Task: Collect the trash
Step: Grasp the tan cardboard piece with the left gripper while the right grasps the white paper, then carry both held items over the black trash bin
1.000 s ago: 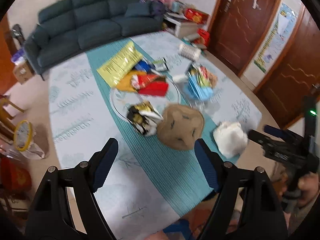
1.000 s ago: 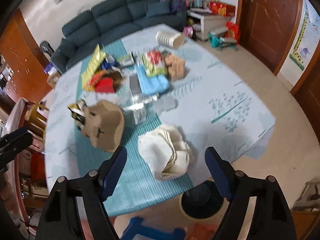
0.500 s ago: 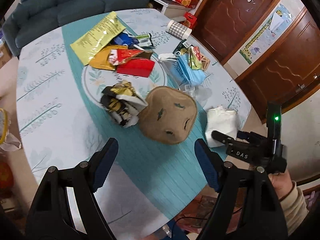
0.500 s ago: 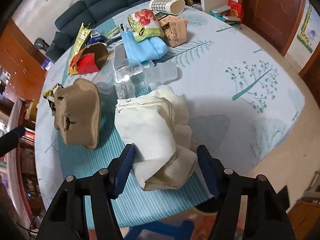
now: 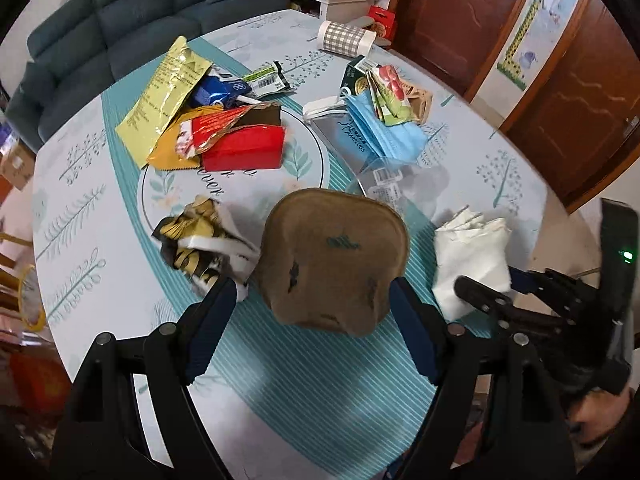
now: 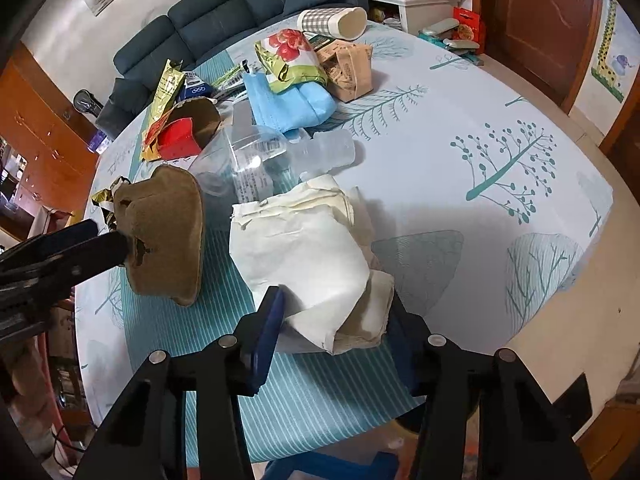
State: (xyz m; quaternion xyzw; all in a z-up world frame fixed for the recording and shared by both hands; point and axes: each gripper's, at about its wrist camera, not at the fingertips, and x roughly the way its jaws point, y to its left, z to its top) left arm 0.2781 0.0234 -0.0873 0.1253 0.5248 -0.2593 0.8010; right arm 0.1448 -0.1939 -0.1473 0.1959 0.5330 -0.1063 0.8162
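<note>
A brown moulded paper tray [image 5: 332, 260] lies on the teal table runner; it also shows in the right wrist view [image 6: 168, 240]. My left gripper [image 5: 310, 320] is open, its fingers on either side of the tray's near edge. A crumpled white paper wad [image 6: 312, 256] lies at the table's near edge; it also shows in the left wrist view [image 5: 472, 256]. My right gripper [image 6: 332, 320] has closed in around the wad, its fingers touching both sides.
A crumpled black and gold wrapper [image 5: 196, 240] lies left of the tray. Behind are a red box [image 5: 244, 148], a yellow bag [image 5: 164, 96], blue masks [image 5: 384, 128], clear plastic packaging [image 6: 256, 160] and a checked cup [image 6: 332, 22]. The table edge [image 6: 540, 312] is near.
Both grippers moved down and forward to the table. The left now straddles the brown tray. The right's fingers narrowed onto the white paper wad.
</note>
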